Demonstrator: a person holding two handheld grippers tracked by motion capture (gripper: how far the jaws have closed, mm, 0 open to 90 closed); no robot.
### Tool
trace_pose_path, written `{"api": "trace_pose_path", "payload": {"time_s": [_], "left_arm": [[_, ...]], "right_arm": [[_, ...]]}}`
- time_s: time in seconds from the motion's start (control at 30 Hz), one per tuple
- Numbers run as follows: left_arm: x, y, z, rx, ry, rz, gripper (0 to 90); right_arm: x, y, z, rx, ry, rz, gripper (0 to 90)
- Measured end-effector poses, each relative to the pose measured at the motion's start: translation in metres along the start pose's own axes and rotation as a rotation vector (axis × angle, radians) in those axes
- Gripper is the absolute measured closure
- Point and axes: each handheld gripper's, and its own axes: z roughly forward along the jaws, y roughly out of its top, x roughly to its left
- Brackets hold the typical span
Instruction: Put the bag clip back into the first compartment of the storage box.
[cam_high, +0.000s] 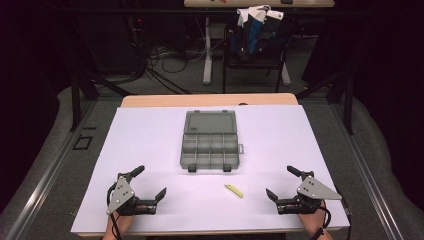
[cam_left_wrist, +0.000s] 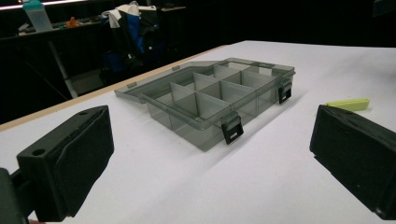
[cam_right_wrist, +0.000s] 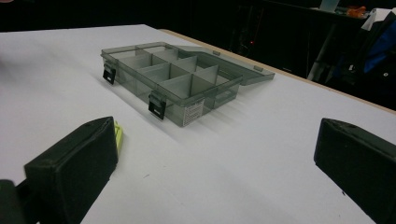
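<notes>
I have the left gripper (cam_high: 150, 184) at the lower left of the high view and the right gripper (cam_high: 280, 184) at the lower right, both with jaws spread wide and grasping nothing. The yellow-green strip (cam_high: 233, 190) lies flat on the white table (cam_high: 150, 135) between them, low and just right of centre, and the open compartment box (cam_high: 210, 141) sits mid-frame above it.

Open grey organiser box (cam_high: 209, 141), flat yellow-green strip (cam_high: 233, 190)

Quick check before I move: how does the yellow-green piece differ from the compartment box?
The yellow-green piece is small, flat and opaque; the compartment box is far larger and smoky see-through. The piece is one solid strip, while the box stands open, lid laid back, with dividers inside. The piece lies nearer the right gripper than the box does. Both rest on the white table, untouched.
</notes>
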Motion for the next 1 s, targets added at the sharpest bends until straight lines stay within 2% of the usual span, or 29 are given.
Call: {"api": "trace_pose_path", "payload": {"time_s": [0.33,0.6,0.77,1.0], "left_arm": [[-0.001,0.0,0.003,0.017,0.006,0.009,0.0],[-0.003,0.0,0.005,0.014,-0.01,0.011,0.0],[-0.002,0.0,0.007,0.019,-0.02,0.01,0.0],[-0.002,0.0,0.007,0.021,-0.021,0.011,0.0]], "right_arm": [[-0.002,-0.002,0.002,0.033,0.009,0.008,0.0],[-0.001,0.0,0.006,0.054,0.004,0.011,0.0],[0.0,0.002,0.01,0.093,0.003,0.023,0.0],[0.003,0.006,0.02,0.142,0.015,0.01,0.0]]}}
